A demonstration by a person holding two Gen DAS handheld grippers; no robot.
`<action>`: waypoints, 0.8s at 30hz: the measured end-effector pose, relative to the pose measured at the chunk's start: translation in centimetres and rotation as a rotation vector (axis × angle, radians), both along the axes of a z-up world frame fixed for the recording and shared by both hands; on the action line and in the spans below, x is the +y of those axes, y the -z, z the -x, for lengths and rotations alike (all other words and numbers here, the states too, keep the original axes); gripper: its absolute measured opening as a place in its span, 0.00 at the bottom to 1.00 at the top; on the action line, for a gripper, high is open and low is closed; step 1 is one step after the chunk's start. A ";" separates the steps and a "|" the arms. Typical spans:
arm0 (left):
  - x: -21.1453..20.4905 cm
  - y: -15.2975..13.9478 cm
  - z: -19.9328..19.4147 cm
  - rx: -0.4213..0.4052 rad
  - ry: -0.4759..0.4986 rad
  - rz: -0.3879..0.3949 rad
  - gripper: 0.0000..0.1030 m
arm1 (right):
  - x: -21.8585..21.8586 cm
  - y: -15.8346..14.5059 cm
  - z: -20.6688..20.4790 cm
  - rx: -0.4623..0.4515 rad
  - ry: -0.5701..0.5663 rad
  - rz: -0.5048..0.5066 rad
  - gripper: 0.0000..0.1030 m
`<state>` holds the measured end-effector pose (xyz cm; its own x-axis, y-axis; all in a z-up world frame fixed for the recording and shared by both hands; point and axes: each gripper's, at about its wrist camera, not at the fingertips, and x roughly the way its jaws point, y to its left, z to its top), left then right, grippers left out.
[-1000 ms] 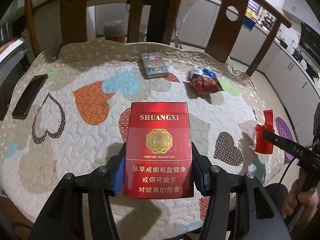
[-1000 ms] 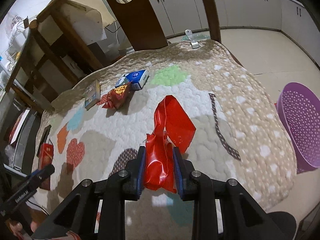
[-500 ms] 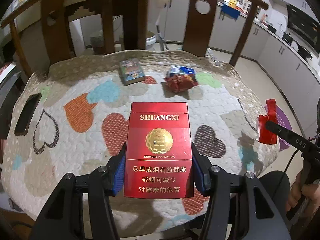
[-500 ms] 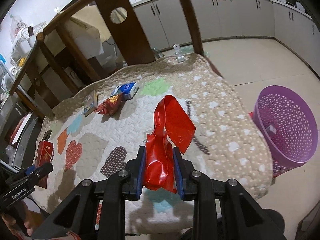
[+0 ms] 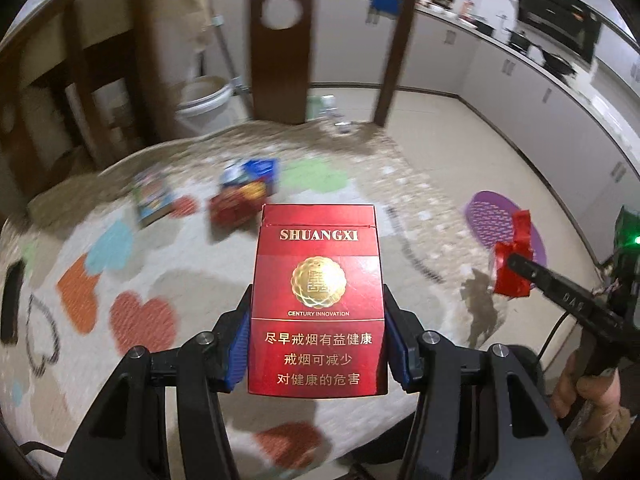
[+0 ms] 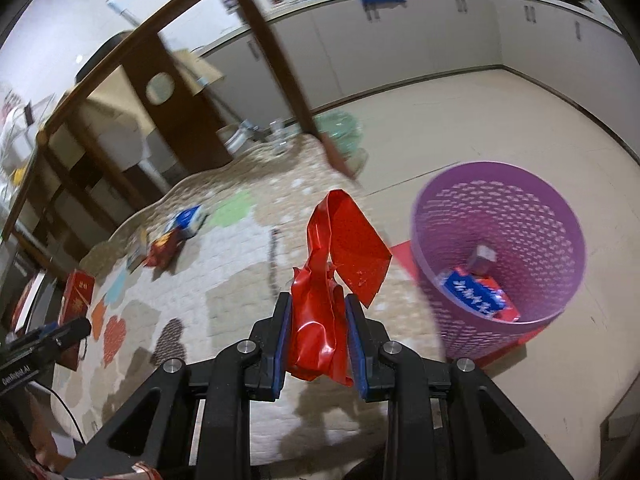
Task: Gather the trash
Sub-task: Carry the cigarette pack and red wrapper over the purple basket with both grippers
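Note:
My left gripper (image 5: 318, 340) is shut on a red Shuangxi cigarette pack (image 5: 318, 292) and holds it upright above the quilted table (image 5: 160, 272). My right gripper (image 6: 318, 336) is shut on a crumpled red plastic wrapper (image 6: 332, 280), above the table's right edge. The wrapper also shows in the left wrist view (image 5: 514, 258). A purple mesh bin (image 6: 500, 252) stands on the floor to the right, with a blue-and-red packet (image 6: 478, 294) inside. A red snack bag (image 5: 236, 202), a blue packet (image 5: 256, 172) and a small colourful box (image 5: 152, 196) lie on the far part of the table.
A dark phone (image 5: 12, 300) lies at the table's left edge. Wooden chair backs (image 5: 280, 40) stand behind the table. A white bucket (image 5: 204, 100) and kitchen cabinets (image 6: 440, 32) are beyond, on a beige floor.
Both grippers have swung to the right, still holding their items. The purple bin has come closer and more fully into the right wrist view.

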<state>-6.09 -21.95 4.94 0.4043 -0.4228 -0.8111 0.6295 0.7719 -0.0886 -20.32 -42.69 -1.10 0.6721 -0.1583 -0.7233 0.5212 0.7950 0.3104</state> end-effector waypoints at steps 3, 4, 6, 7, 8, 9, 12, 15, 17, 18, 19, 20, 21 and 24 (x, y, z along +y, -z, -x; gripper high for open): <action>-3.8 -0.2 0.1 0.007 0.065 0.010 0.53 | -1.9 0.2 1.2 -0.002 0.042 -0.002 0.27; -5.4 -0.2 0.1 0.008 0.090 0.012 0.53 | -2.7 0.3 1.7 -0.001 0.060 -0.004 0.27; -7.8 0.0 0.2 0.016 0.126 0.016 0.53 | -4.1 0.4 2.4 -0.001 0.091 -0.008 0.27; -9.1 0.1 0.3 0.021 0.143 0.015 0.53 | -5.1 0.4 2.9 -0.001 0.110 -0.010 0.27; -10.4 0.2 0.3 0.027 0.160 0.013 0.53 | -5.6 0.4 3.1 0.000 0.119 -0.009 0.27; -11.8 0.4 0.4 0.033 0.180 0.011 0.53 | -6.3 0.5 3.3 0.001 0.131 -0.006 0.27; -15.6 1.1 0.9 0.052 0.236 0.006 0.53 | -8.4 0.6 3.9 0.008 0.163 0.001 0.27; -19.0 1.9 1.5 0.067 0.288 0.000 0.53 | -10.4 1.0 4.6 0.017 0.192 -0.001 0.27; -21.1 2.4 1.8 0.080 0.315 -0.006 0.53 | -11.7 1.4 4.9 0.022 0.208 -0.006 0.27; -22.0 2.7 1.9 0.087 0.324 -0.008 0.53 | -12.1 1.5 5.0 0.024 0.211 -0.008 0.27; -23.2 3.0 2.0 0.097 0.334 -0.009 0.53 | -12.7 1.7 5.1 0.025 0.217 -0.010 0.27; -23.9 3.1 2.1 0.104 0.339 -0.009 0.53 | -13.0 1.7 5.1 0.026 0.220 -0.011 0.27; -24.6 3.3 2.1 0.111 0.345 -0.008 0.53 | -13.3 1.9 5.0 0.028 0.223 -0.012 0.27; -26.8 3.9 2.3 0.121 0.372 -0.009 0.53 | -14.4 2.2 4.9 0.029 0.230 -0.018 0.27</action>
<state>-8.38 -48.77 1.07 0.1257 -0.5151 -0.8479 0.8521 0.4938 -0.1737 -25.22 -57.10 -3.29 0.5985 -0.2919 -0.7460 0.6970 0.6488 0.3053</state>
